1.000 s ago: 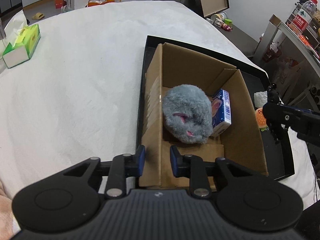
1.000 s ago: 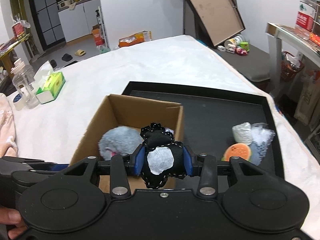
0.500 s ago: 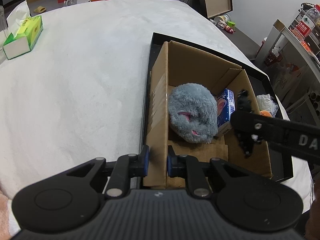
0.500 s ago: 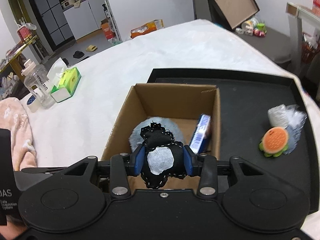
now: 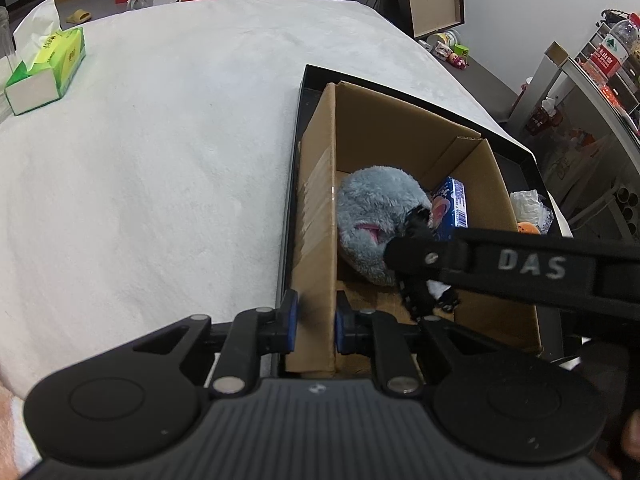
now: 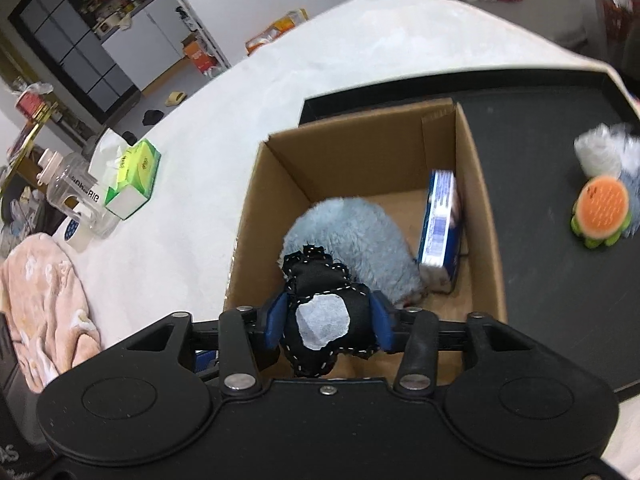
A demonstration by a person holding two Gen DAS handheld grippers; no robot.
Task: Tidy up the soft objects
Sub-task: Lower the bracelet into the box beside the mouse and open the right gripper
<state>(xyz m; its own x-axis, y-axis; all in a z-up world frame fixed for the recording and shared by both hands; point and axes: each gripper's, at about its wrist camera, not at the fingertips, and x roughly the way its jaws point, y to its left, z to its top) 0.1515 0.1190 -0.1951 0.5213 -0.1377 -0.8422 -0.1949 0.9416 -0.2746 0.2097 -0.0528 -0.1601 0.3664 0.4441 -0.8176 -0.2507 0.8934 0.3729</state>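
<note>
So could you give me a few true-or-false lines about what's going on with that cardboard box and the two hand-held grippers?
1. The right hand-held gripper holds a black stitched toy above the cardboard box. True.
2. The box is empty. False: a grey plush toy and a small blue carton lie inside.
3. The left hand-held gripper straddles the box's near-left wall, one finger on each side. True.
4. The burger-shaped toy is inside the box. False: it sits outside, on the black tray.
5. The green tissue pack rests on the tray. False: it lies on the white table cover.
</note>
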